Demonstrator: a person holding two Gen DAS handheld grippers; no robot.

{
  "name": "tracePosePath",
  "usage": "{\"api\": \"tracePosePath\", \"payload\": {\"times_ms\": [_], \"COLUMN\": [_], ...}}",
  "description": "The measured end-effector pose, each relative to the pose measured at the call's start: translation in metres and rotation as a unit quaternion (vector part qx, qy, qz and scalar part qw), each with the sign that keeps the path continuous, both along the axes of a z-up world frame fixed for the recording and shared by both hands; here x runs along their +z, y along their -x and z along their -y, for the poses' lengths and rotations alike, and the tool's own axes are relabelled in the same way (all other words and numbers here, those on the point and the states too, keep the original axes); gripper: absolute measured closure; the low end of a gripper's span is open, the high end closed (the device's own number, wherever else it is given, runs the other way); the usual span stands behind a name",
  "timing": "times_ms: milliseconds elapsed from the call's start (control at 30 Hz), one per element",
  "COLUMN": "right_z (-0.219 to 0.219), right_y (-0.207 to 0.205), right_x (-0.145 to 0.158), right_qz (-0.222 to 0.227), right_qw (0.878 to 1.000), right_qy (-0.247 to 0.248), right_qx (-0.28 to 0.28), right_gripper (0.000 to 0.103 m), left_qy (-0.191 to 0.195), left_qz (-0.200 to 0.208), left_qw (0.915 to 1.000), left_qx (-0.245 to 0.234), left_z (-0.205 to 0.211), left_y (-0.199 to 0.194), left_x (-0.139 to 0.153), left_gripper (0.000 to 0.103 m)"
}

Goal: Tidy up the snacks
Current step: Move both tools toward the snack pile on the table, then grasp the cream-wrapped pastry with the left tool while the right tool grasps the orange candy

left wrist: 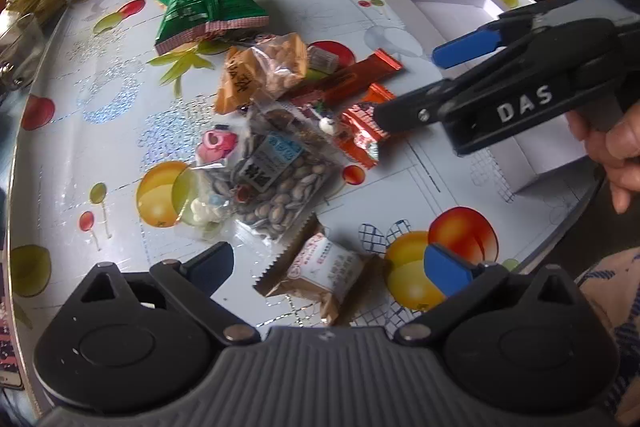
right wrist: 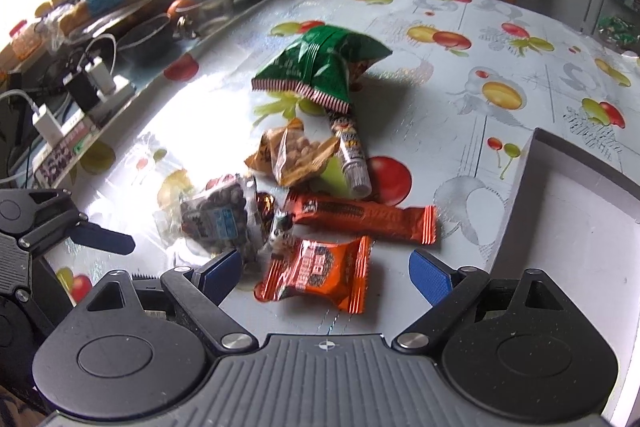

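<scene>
The fingers (right wrist: 430,277) of the right gripper (right wrist: 326,277) are spread wide and hold nothing, hovering just above the small orange packet (right wrist: 318,273); the fingers (left wrist: 446,269) of the left gripper (left wrist: 328,265) are likewise wide apart and empty, above the beige wrapped cake (left wrist: 320,269). The tabletop (right wrist: 460,95), covered with a fruit-print cloth, carries the white box (right wrist: 568,227) at its right side and the green snack bag (right wrist: 324,67) at the far end of the snack pile. Nearer lie the long orange bar (right wrist: 360,217), the clear bag of seeds (left wrist: 266,183) and the peanut packet (right wrist: 294,155), all close together.
</scene>
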State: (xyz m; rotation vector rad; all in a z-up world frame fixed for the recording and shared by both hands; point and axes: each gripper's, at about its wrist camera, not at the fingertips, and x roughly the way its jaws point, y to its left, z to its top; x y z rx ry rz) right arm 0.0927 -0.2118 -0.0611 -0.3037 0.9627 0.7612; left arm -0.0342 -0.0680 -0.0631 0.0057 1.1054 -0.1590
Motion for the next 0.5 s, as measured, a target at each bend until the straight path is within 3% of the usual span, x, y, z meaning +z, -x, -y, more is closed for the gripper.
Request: {"api": "tracePosePath", "payload": {"times_ms": [167, 500], "right_z": [-0.004, -0.011], "right_y": [0.001, 0.001], "right_x": [-0.009, -0.012], "right_qz": [-0.007, -0.004], "right_qw": [1.000, 0.999], "right_qy": [0.013, 0.024], "right_qx": [0.009, 0.026], "right_gripper": [0.012, 0.012], "left_qy": [-0.018, -0.014], "left_qz": [0.005, 0.003], "left_qw": [0.9996, 0.9991], "left_qx": [-0.020, -0.039], "left_z": [0.005, 0.005], "left_y": [0.002, 0.003], "left_x": [-0.009, -0.018], "left_gripper": [0.000, 0.000]}}
